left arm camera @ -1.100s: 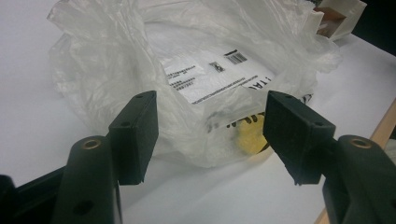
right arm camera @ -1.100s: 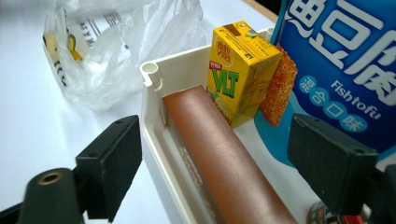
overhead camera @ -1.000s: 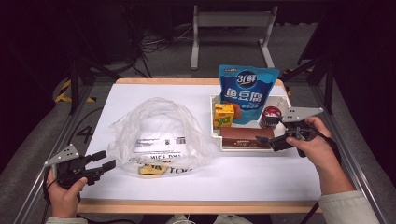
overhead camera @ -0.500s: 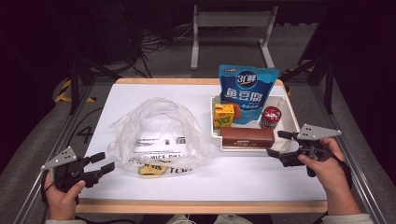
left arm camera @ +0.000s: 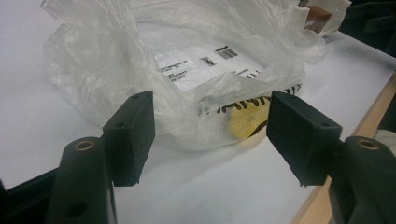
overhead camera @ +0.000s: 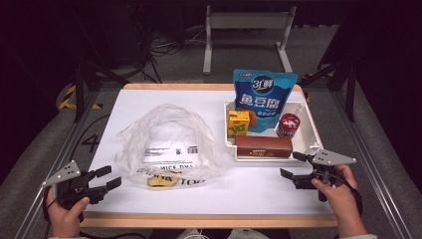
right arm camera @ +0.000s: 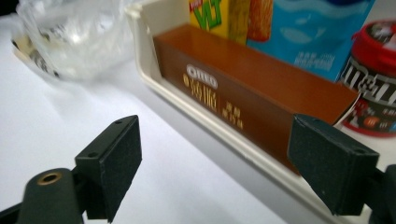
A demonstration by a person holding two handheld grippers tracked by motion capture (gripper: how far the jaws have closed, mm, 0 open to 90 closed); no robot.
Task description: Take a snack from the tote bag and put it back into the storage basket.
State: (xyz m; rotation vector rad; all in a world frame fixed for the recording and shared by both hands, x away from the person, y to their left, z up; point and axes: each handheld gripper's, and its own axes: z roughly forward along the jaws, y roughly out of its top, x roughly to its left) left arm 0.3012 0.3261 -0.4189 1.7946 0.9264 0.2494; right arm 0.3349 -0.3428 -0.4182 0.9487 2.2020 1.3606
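A crumpled clear plastic bag lies on the white table, with a printed sheet and a yellow item inside it. My left gripper rests open at the near left corner, its jaws facing the bag with nothing between them. To the right, a white tray holds a brown Oreo box, a blue pouch, a yellow juice carton and a red candy tub. My right gripper is open just in front of the tray, aimed at the Oreo box.
The table's wooden front edge runs close to both hands. Bare white tabletop lies between the bag and my right gripper. Metal frame rails flank the table, and a stand and cables sit on the floor beyond it.
My right hand has come down and back from over the tray's front right corner to the table in front of the tray. The left hand has stayed nearly still.
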